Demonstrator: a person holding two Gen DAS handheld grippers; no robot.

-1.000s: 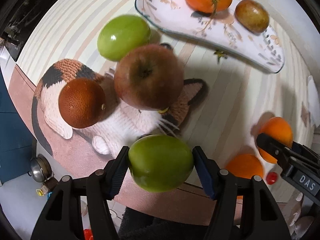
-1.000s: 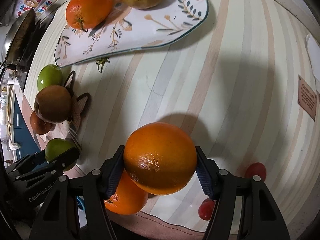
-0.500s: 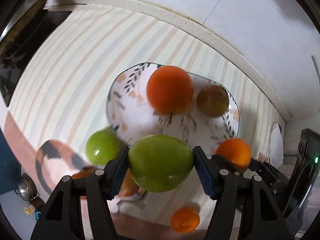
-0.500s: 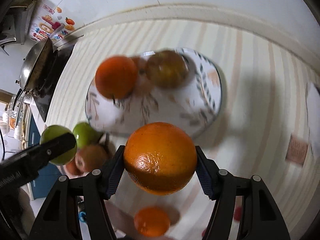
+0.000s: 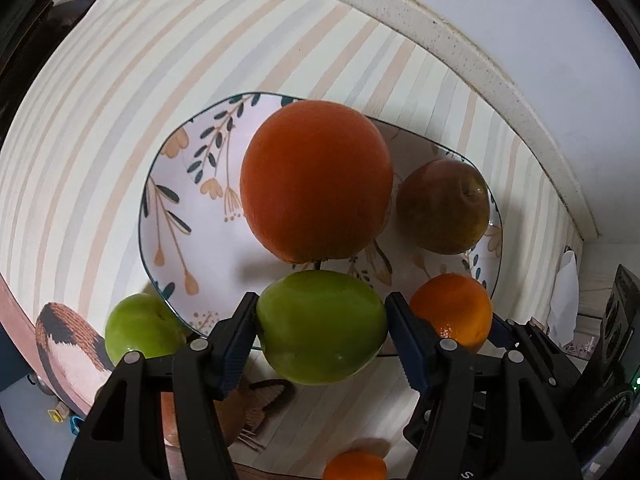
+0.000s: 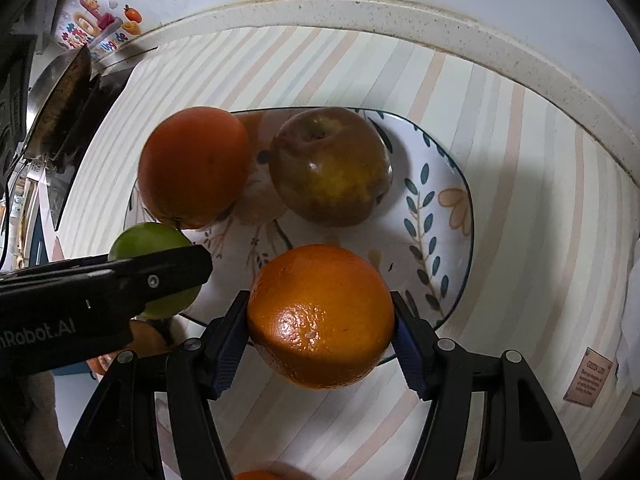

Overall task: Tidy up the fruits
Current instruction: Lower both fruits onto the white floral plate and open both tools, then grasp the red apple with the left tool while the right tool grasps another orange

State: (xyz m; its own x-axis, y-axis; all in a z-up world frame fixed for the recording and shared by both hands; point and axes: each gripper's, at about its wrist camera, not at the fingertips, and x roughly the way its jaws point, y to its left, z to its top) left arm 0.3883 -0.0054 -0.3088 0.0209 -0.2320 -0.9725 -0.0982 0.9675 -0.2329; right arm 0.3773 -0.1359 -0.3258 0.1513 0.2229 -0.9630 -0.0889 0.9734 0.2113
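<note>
Apple [image 5: 320, 326] pinched in left claw [image 5: 320, 328]; orange [image 6: 320, 316] pinched in right claw [image 6: 320, 320].

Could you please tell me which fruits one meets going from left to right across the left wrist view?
Loose green apple → held green apple → orange in the right gripper.

The left gripper [image 5: 320, 322] was matte black plastic with two angular, open-framed arms, each carrying round silver screw heads and ending in a dark blue ribbed pad [image 5: 236, 344]. The right gripper [image 6: 320, 318] had the same black frame, silver screws and blue ribbed pads [image 6: 408, 344]. Seen from the right wrist view, the left gripper's flank bore pale lettering reading "nRobot.AI", cut off at the edge.
</note>
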